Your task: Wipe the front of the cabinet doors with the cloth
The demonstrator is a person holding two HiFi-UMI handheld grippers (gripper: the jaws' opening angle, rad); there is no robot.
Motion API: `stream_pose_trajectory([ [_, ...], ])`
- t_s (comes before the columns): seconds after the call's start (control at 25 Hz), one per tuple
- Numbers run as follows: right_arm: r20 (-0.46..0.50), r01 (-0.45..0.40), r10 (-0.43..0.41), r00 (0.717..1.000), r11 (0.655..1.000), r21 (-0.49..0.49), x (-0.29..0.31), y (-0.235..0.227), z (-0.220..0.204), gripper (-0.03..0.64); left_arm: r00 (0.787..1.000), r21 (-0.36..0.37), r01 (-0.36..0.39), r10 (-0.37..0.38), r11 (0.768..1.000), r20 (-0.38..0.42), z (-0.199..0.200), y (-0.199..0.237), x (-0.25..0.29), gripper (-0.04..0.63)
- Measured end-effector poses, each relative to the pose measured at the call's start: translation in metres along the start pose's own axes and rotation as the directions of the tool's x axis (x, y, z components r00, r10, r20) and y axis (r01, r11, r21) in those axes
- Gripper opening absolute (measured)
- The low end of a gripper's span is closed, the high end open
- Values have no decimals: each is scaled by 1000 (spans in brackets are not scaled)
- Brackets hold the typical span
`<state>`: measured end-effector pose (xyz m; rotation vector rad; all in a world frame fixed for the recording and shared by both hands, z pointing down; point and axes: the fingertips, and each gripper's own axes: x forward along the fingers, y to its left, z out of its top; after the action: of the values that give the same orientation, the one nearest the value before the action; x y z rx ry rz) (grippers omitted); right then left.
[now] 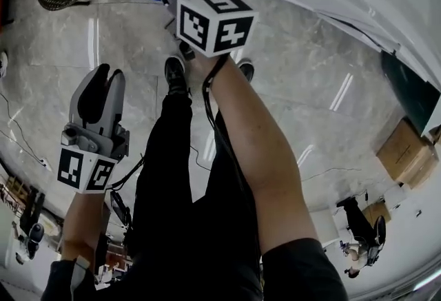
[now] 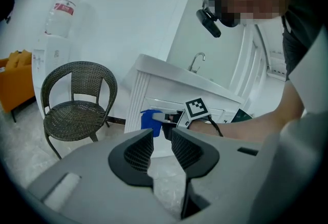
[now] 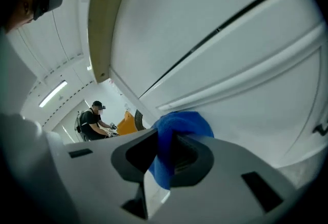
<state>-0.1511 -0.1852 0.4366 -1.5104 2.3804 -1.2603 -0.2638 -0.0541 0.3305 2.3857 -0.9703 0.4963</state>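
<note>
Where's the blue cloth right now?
The blue cloth is clamped in the right tongs, right by the white cabinet door, at the top centre of the head view.

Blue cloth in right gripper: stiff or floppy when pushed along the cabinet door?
Likely floppy: the blue cloth bunches and droops between the jaws of the right gripper. Probably light, squashing against the cabinet door rather than sliding rigidly.

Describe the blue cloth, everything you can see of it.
The cloth is bright blue and looks soft and fuzzy, like microfibre. It is bunched into a wad. The right gripper is shut on it: a fold hangs down through the gap and the bulk bulges past the tips. That bulge appears to press against the white cabinet door.
</note>
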Motion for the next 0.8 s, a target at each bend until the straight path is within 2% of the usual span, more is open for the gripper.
stream_pose_trajectory([
  [0.24,39,91,-91,995,996,3,-65,-61,16,57,998,15,53,-52,999,-17,-11,-50,35,110],
  [0.44,43,145,-144,989,989,-33,-111,-91,30,57,996,26,81,-80,996,-26,-16,-87,57,110],
  [0.68,19,177,-176,984,977,-123,-137,-99,35,57,997,13,76,-76,997,-24,-21,-110,70,110],
  [0.8,6,220,-225,974,947,-232,-142,-98,26,57,997,5,77,-77,997,-18,-26,-106,70,110],
])
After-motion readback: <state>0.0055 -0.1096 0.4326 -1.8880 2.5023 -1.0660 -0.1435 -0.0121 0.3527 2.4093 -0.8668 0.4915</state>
